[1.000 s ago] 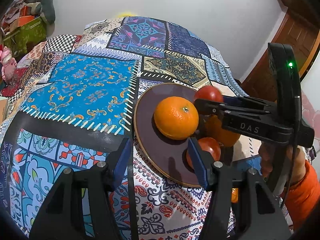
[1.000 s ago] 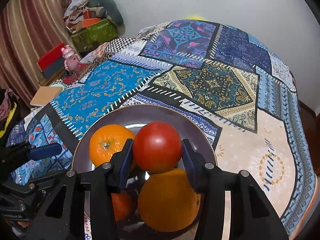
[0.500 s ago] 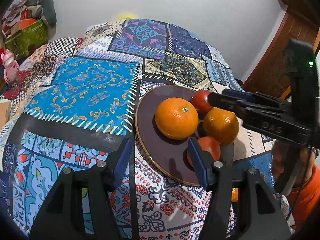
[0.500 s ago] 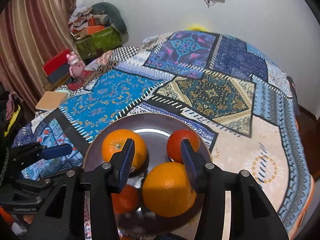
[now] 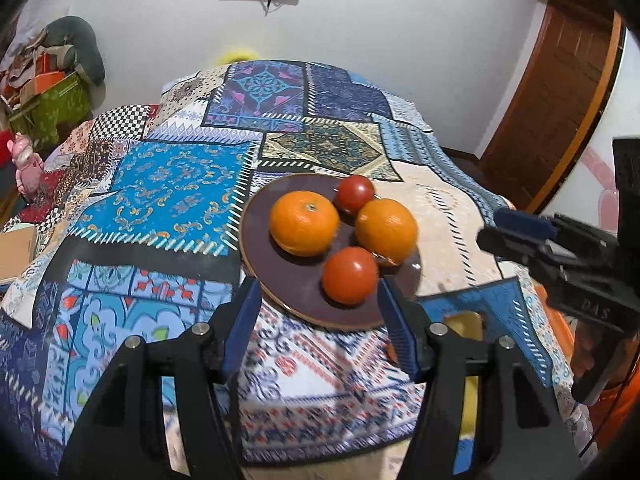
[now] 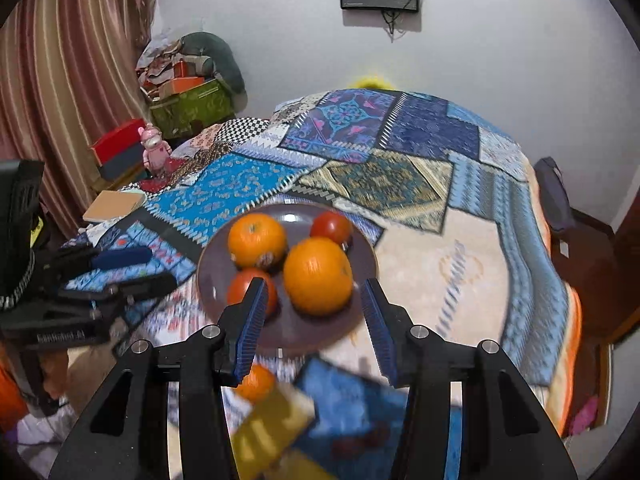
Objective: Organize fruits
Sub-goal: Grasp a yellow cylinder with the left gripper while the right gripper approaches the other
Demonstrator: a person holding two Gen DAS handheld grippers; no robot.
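Both the left gripper (image 5: 316,320) and the right gripper (image 6: 312,324) are held released and empty, short of the plate (image 5: 276,280), presumably because the fruits are judged arranged. Two dimpled oranges (image 5: 304,222) and two glossy tomatoes (image 5: 350,276) are clustered on the smooth round plate, which is set on a patterned quilt (image 5: 168,200).

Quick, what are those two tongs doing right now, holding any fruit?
Left tongs: open, holding nothing; they have just been opening.
Right tongs: open, holding nothing.
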